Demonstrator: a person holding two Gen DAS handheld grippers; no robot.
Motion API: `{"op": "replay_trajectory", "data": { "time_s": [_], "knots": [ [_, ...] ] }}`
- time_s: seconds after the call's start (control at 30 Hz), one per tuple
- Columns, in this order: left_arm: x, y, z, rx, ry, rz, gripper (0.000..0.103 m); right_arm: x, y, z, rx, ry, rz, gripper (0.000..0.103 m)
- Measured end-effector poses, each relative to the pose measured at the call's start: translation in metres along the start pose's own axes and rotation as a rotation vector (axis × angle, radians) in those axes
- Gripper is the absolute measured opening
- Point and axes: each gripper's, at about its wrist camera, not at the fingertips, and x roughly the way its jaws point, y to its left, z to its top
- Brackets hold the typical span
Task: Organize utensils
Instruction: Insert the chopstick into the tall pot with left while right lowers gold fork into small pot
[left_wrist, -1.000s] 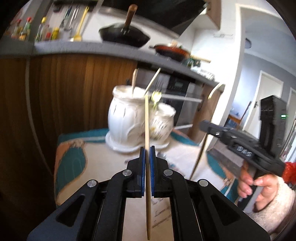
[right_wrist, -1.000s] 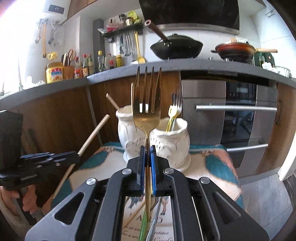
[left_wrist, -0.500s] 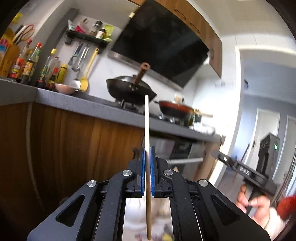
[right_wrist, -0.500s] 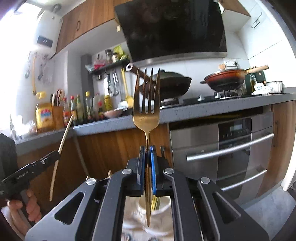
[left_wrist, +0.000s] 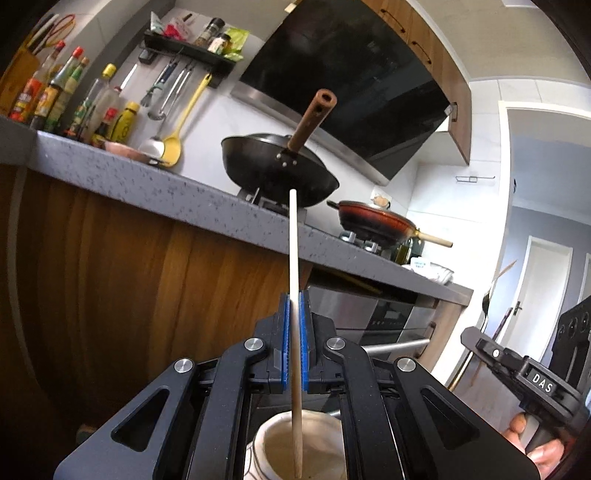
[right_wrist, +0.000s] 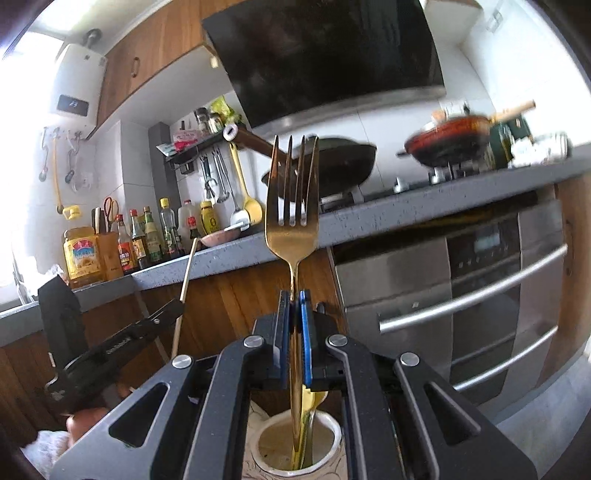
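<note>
A white ceramic jar (right_wrist: 295, 448) holds gold cutlery; above it the right hand-held gripper (right_wrist: 294, 325) clamps a gold fork (right_wrist: 293, 218). The left hand-held gripper (left_wrist: 294, 332) clamps a wooden chopstick (left_wrist: 294, 295) over another white jar (left_wrist: 299, 446).

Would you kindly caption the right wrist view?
Right gripper holds a gold metal fork upright over a white ceramic jar.

Grey countertop (left_wrist: 155, 188); wooden cabinets (left_wrist: 129, 280)

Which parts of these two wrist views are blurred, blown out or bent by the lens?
Right wrist view: window light at left is blown out, the red pan is smeared by motion blur, the fork stays sharp. Left wrist view: mostly sharp, the countertop bows from fisheye distortion, corners go dark.
</note>
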Motion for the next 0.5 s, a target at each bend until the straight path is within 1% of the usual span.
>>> {"op": "replay_trajectory", "data": {
  "time_s": [0.1,0.3,0.33,0.5],
  "knots": [
    [0.003,0.005,-0.008,-0.01,0.009,-0.005,0.005,0.008,-0.008,-0.008,0.032,0.041,0.009,0.006],
    [-0.012,0.015,-0.016,-0.02,0.024,-0.041,0.005,0.015,-0.005,-0.022,0.014,0.086,0.013,0.006],
    [-0.018,0.016,-0.017,-0.016,0.028,-0.055,0.005,0.015,-0.005,-0.024,0.008,0.091,0.012,0.006],
    [-0.037,0.008,-0.026,0.032,0.051,-0.062,0.005,0.016,-0.009,-0.037,-0.004,0.124,-0.01,0.006]
  ]
}}
